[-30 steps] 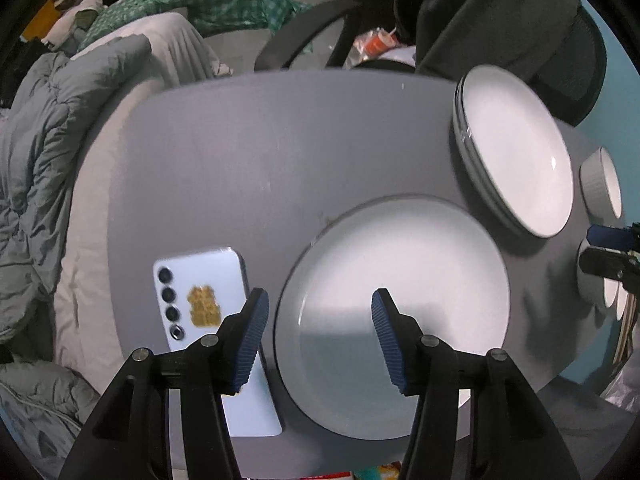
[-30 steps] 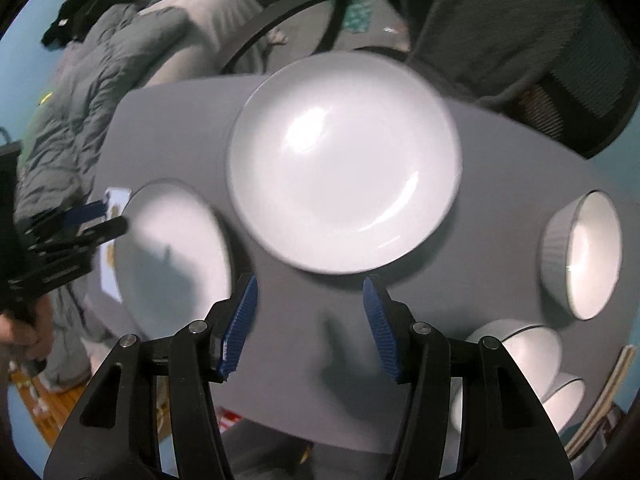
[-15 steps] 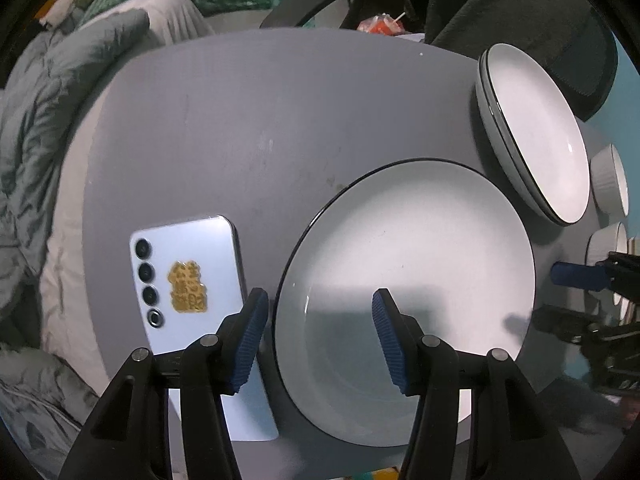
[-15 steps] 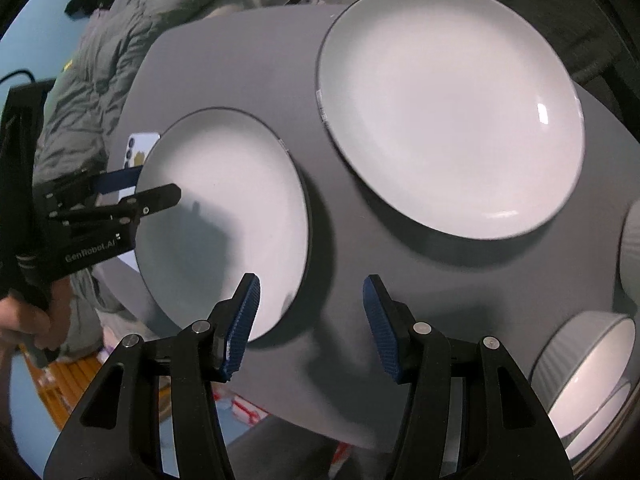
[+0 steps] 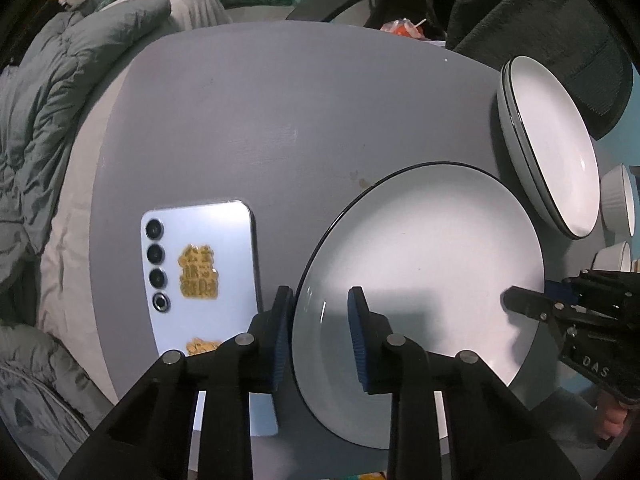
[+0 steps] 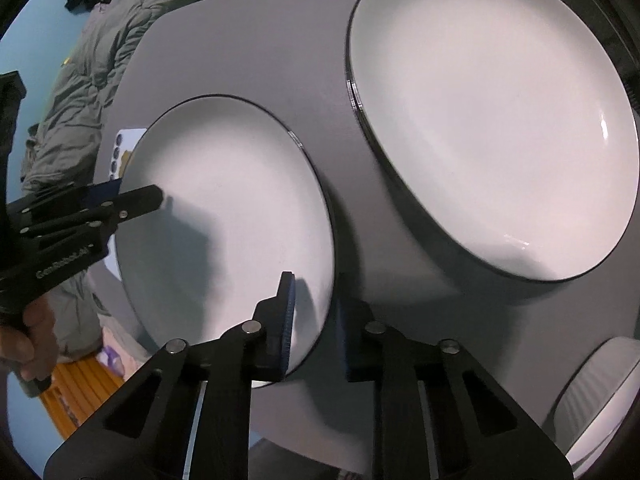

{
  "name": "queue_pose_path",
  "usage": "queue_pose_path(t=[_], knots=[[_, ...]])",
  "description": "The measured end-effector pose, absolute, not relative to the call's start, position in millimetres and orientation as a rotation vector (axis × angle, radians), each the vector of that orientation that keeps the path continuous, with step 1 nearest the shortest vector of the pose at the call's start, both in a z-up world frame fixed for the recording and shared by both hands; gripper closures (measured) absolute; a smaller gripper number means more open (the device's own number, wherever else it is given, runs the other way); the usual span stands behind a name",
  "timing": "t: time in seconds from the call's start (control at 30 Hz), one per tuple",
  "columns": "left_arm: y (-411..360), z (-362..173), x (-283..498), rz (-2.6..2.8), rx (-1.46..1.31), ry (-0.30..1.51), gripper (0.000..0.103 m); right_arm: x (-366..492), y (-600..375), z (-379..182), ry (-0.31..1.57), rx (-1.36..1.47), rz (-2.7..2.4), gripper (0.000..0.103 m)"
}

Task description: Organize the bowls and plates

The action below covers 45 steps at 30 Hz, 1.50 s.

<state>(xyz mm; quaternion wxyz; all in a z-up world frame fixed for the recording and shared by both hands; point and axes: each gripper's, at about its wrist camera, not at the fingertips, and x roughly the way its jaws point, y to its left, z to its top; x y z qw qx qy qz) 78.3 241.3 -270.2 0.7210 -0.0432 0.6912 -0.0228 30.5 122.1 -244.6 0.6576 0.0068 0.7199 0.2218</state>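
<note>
Both pairs of jaws have just been closing, each astride an opposite edge of the same round white ceramic plate with a thin black rim (image 5: 420, 276). The left gripper (image 5: 320, 336) has one blue ribbed pad outside the rim and one over the plate's face; a gap shows at the inner pad, so I cannot tell whether it presses yet. The right gripper (image 6: 314, 320) stands narrower, the rim between its pads, and looks clamped on it. The plate lies flat on the grey round table (image 5: 280, 120).

Beyond the right jaws sits a stack of matching white plates (image 6: 492, 120), the likely destination. Three ribbed white bowls (image 5: 618, 200) stand further out, unstacked. A pale blue smartphone (image 5: 200, 264) lies just outside the left jaws. By my judgement, sorting is partly done: this plate and the bowls remain.
</note>
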Motion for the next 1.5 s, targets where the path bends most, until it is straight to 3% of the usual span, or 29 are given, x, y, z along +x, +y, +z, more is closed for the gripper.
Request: queue_pose_path(t=[0.77, 1.5], knots=[[182, -267, -15, -0.092, -0.205, 1.545, 0.075, 1, 69, -243, 1.642, -0.025, 0.452, 0.088], [141, -260, -27, -0.186, -0.206, 1.56, 0.075, -7, 11, -240, 1.59, -0.005, 0.318, 0.085]])
